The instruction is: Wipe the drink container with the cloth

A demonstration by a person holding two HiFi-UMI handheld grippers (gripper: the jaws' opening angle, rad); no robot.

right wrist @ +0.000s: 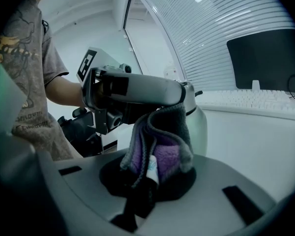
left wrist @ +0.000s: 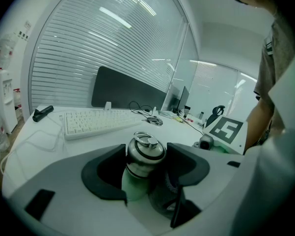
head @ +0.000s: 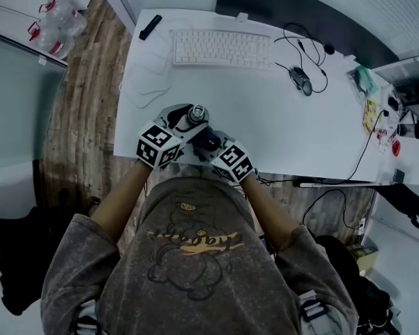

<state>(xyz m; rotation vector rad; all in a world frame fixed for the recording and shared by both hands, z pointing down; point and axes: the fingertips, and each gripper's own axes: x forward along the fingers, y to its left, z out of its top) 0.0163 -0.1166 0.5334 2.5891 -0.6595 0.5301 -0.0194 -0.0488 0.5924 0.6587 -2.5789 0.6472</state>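
Closest to the head camera is the person's grey printed shirt (head: 188,257); just beyond it, at 12 o'clock, both tools meet at the near edge of the white tabletop (head: 265,124).

The left claw (left wrist: 146,167) stands wide, with its dark pads pressing on both sides of the drink container (left wrist: 143,154) — a pale green flask with a metal lid and a ring on top. Its long axis is upright, and the lid is closed, so what is inside does not show. I cannot tell whether its base rests on the tabletop.

The right claw (right wrist: 154,178) is narrow and holds a folded grey and purple cloth (right wrist: 162,132). In the head view, the cloth lies at about 5 o'clock from the flask, and in the right gripper view it seems to touch the flask's side, just under the left tool.

I judge that the wiping move needs the cloth to slide along the upright wall while the left claw keeps the flask steady.

A keyboard (head: 223,49) lies well apart at 12 o'clock, not in the way.
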